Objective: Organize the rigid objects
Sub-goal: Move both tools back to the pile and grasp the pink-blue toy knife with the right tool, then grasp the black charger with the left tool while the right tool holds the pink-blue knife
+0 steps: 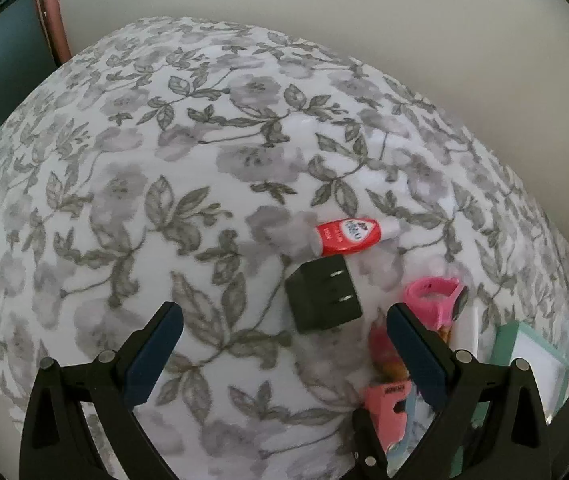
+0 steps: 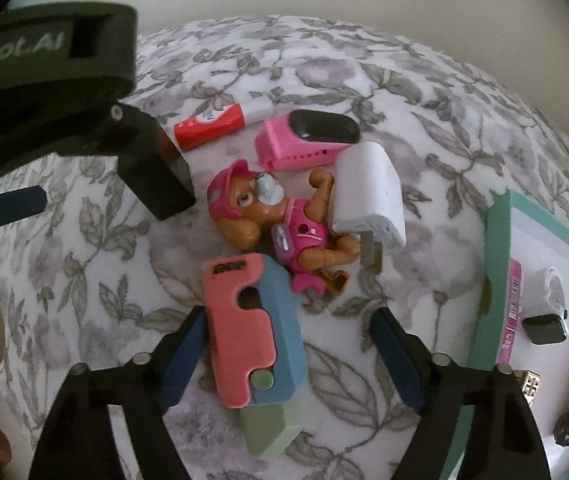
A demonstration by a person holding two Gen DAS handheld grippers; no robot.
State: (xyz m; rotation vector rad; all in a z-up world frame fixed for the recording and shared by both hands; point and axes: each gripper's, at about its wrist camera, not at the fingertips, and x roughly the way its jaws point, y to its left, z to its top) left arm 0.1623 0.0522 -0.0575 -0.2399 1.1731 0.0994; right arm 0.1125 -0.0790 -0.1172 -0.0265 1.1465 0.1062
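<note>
A pink-and-blue folding toy (image 2: pixel 252 332) lies on the floral bedspread (image 2: pixel 84 248) between the spread fingers of the right tongs (image 2: pixel 288 356), touching the left one; a pup figure (image 2: pixel 272 220), white charger (image 2: pixel 368 196), pink watch (image 2: pixel 308 140) and red tube (image 2: pixel 212 124) lie beyond. The left tongs (image 1: pixel 284 356), released, hover before a black plug adapter (image 1: pixel 322 298). Lettering on the left tool reads "bot.AI"; a teal-rimmed box (image 2: pixel 496 260) sits at right.

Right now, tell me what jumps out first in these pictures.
The pink-clad toy pup lies in the middle of the floral cloth, with a white charger against it and a pink watch just beyond. Nearer, a pink-and-blue toy sits between the open right gripper's fingers. The open left gripper faces a black plug.
</note>
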